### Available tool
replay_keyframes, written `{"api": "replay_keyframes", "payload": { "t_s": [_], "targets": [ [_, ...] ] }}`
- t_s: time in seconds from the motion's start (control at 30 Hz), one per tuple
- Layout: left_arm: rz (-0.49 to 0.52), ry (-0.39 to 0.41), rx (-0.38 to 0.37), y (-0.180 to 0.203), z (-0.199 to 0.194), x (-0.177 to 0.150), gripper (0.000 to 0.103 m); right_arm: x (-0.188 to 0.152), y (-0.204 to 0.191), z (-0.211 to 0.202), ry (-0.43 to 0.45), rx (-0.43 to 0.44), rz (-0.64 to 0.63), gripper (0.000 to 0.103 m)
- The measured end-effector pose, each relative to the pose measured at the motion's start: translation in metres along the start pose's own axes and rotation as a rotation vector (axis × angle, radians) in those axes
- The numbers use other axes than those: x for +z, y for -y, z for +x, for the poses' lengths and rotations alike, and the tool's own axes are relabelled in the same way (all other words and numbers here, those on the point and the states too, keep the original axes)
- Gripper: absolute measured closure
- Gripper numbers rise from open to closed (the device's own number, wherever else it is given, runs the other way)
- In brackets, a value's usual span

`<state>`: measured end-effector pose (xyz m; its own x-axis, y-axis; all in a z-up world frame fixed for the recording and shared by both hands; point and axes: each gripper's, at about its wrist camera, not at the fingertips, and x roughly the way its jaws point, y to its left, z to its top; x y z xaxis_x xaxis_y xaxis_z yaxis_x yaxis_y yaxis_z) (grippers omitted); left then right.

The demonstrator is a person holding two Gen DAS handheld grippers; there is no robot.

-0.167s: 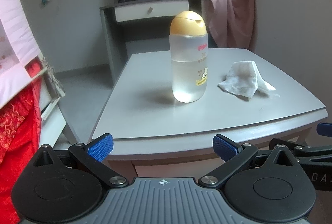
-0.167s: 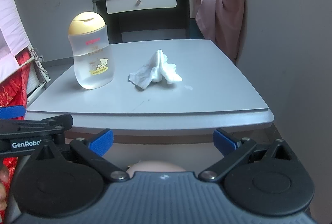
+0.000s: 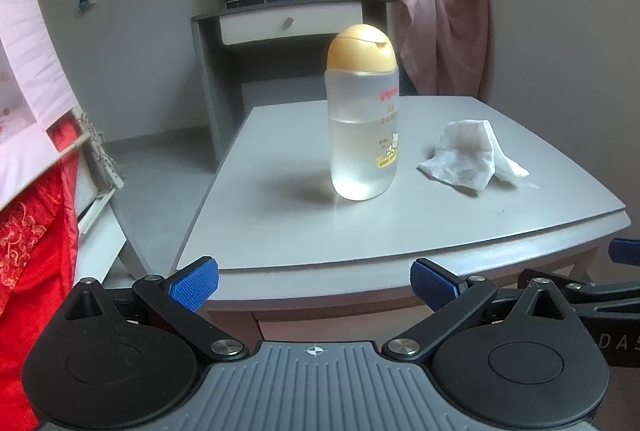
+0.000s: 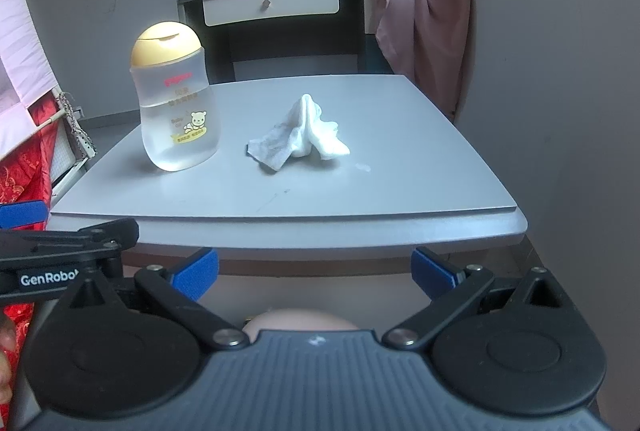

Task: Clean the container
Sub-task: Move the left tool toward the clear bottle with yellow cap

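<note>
The bottle (image 3: 362, 127) stands upright at frame centre, dead ahead of the left gripper (image 3: 314, 281), jaws spread wide and empty; the right gripper (image 4: 314, 267), likewise agape, faces the crumpled wipe (image 4: 300, 135) on the surface (image 4: 400, 171).

soft daylight, fisheye edges, slight blur

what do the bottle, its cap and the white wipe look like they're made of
Bottle: frosted, translucent plastic, probably; clear liquid shows through.
Cap: opaque yellow plastic with a smooth, slightly glossy dome.
Wipe: thin white tissue or nonwoven cloth, matte and crumpled into soft folds; which one is unclear.
</note>
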<state>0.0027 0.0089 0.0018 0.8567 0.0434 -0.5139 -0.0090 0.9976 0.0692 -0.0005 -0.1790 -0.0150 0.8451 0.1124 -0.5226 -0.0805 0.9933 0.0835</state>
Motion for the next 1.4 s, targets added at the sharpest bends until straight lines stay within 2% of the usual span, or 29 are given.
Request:
{"api": "replay_keyframes", "payload": {
  "t_s": [0.1,0.23,0.77,0.97,1.4],
  "targets": [
    [0.039,0.011,0.021,0.005,0.002,0.002,0.0,0.001,0.001,-0.001,0.002,0.001,0.003,0.0],
    [0.035,0.045,0.023,0.003,-0.004,0.001,0.0,0.001,0.001,0.001,0.001,-0.003,0.006,0.0],
    [-0.006,0.108,-0.057,-0.003,0.005,0.024,0.0,0.0,0.0,0.002,-0.011,-0.012,0.005,0.0],
    [-0.007,0.117,-0.062,-0.001,0.013,0.032,0.0,0.004,0.0,0.004,-0.003,-0.015,-0.002,0.0],
    [-0.003,0.192,-0.088,0.003,0.027,0.063,0.0,0.007,0.003,0.012,-0.007,-0.019,0.007,0.0]
  ]
}}
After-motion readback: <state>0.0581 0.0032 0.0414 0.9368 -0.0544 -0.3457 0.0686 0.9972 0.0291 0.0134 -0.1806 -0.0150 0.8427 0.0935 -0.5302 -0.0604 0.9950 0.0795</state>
